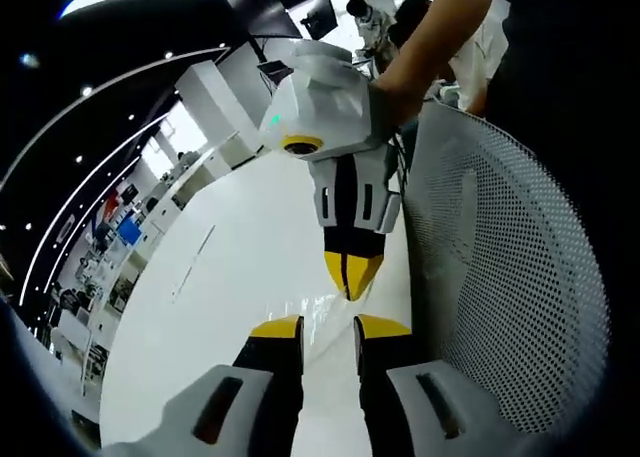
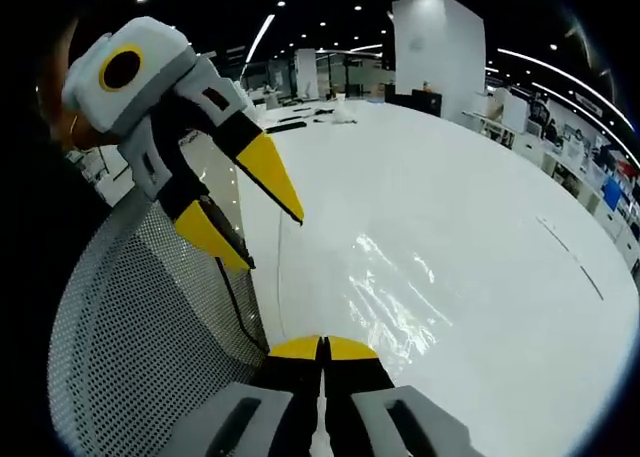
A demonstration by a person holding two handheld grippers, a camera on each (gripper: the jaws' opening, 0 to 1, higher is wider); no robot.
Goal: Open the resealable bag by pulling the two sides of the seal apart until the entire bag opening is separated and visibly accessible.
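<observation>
Risk sits mainly with the grip. In the left gripper view, the left gripper rises from the bottom centre with its yellow-tipped jaws parted and nothing between them. Above it, at centre frame, the right gripper points down with its yellow tips pressed together. I cannot make out the bag in this view, though faint glare near the tips may be film. A white mesh basket fills the right side, and the white table runs off to the left.

In the right gripper view, the right gripper at the bottom centre has its jaws closed tight, and the clear resealable bag lies as a glossy, crinkled sheet on the table, starting just beyond those tips. It seems pinched at its near edge, but the film is too transparent to be sure. The left gripper hangs in the upper left, jaws apart, above the basket rim and clear of the bag.

As I judge it, the clear film could slip out of the closed jaws once pulled. The left claw could also bite both layers at once, so the seal would never part. The nearby basket rim could snag a jaw or the bag's edge.
</observation>
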